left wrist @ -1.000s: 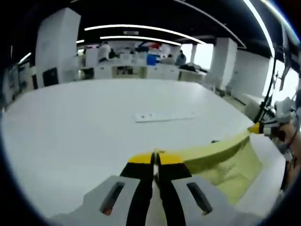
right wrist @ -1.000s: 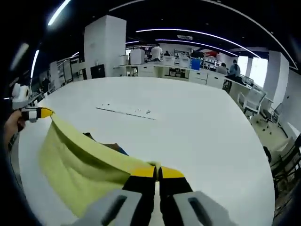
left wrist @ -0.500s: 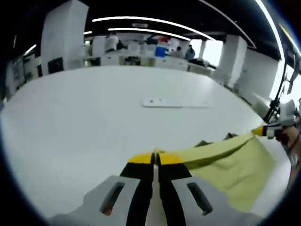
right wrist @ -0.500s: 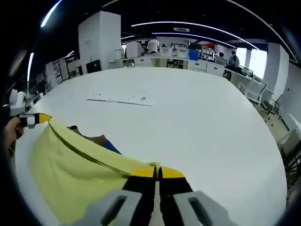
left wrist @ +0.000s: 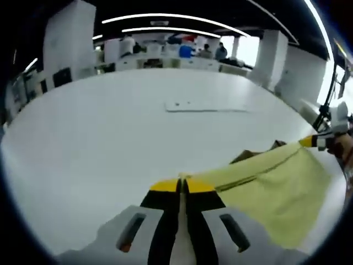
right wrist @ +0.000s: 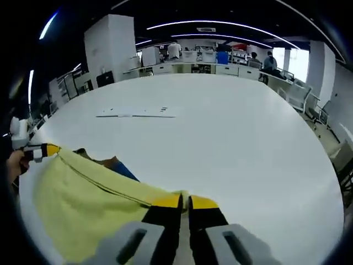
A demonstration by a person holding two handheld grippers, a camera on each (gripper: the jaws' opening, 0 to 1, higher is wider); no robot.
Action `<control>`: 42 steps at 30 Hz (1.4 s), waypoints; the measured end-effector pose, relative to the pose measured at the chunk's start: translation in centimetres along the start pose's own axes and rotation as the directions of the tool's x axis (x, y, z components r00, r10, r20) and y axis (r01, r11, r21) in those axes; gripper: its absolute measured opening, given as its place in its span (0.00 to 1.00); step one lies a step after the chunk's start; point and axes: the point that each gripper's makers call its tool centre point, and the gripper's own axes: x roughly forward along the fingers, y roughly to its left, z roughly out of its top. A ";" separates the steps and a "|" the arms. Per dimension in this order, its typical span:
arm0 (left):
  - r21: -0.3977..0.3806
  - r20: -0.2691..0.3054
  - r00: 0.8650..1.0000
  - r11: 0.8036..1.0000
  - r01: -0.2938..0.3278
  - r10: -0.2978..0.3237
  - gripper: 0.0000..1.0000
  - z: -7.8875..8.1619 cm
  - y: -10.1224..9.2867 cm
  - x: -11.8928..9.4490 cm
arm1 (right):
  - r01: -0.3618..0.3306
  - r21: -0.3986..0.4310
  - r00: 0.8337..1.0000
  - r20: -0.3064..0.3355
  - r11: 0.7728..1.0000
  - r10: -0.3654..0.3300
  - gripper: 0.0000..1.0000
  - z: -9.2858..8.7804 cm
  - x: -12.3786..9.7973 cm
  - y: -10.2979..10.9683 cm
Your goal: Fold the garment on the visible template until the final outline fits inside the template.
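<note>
Between both grippers, yellow garment (left wrist: 270, 182) stretched taut

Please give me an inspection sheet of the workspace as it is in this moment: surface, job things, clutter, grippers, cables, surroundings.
Surface: large white table, mostly bare.
Job's things: yellow garment stretched between both grippers; brown and blue fabric shows behind its edge. Template: cannot tell.
Clutter: flat white strip lying farther out on the table.
Grippers: left gripper and right gripper both shut on the garment's edge.
Cables: nothing seen.
Surroundings: open office, ceiling light strips, people at far desks.
</note>
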 end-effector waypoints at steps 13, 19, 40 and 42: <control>0.178 0.028 0.995 0.980 0.094 -0.100 0.34 0.6 -0.4 -2.0 | -0.061 -0.079 0.997 0.046 0.995 0.065 0.33 0.0 -1.9 1.2; 0.198 0.031 0.994 0.975 0.097 -0.106 0.42 -0.1 -0.3 -0.8 | -0.019 -0.181 0.999 0.028 0.983 0.025 0.35 -0.4 -1.1 0.6; 0.070 0.114 0.993 0.997 -0.012 0.004 0.50 2.5 0.8 1.1 | 0.013 0.111 0.991 0.134 0.994 -0.028 0.39 3.0 1.1 0.0; 0.070 0.117 0.993 0.998 -0.008 0.000 0.50 2.7 0.7 0.7 | 0.001 0.112 0.991 0.134 0.994 -0.016 0.40 3.1 0.6 0.2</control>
